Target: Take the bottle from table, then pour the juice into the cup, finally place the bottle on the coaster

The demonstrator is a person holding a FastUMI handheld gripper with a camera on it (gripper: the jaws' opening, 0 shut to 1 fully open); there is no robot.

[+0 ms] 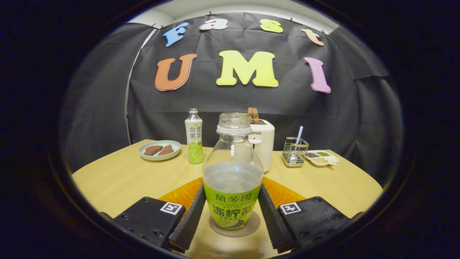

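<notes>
Bottle (232, 180) upright, uncapped, part full, standing on the coaster (251, 225) near the table's (118, 180) front edge. It sits dead between the gripper (231, 212) fingers, long axis vertical, square to them. Fingers flank its label, look touching on both sides; can't tell if they're pressing. Gripper level, pointing toward the toaster (264, 144). No cup seen. Release looks next.

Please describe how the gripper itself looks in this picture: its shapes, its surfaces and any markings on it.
The gripper has two long fingers with ribbed, tooth-like inner faces. Behind each finger sits a blocky housing with rounded corners and small screws. Each housing carries a square black-and-white fiducial marker. No cables are visible.
</notes>
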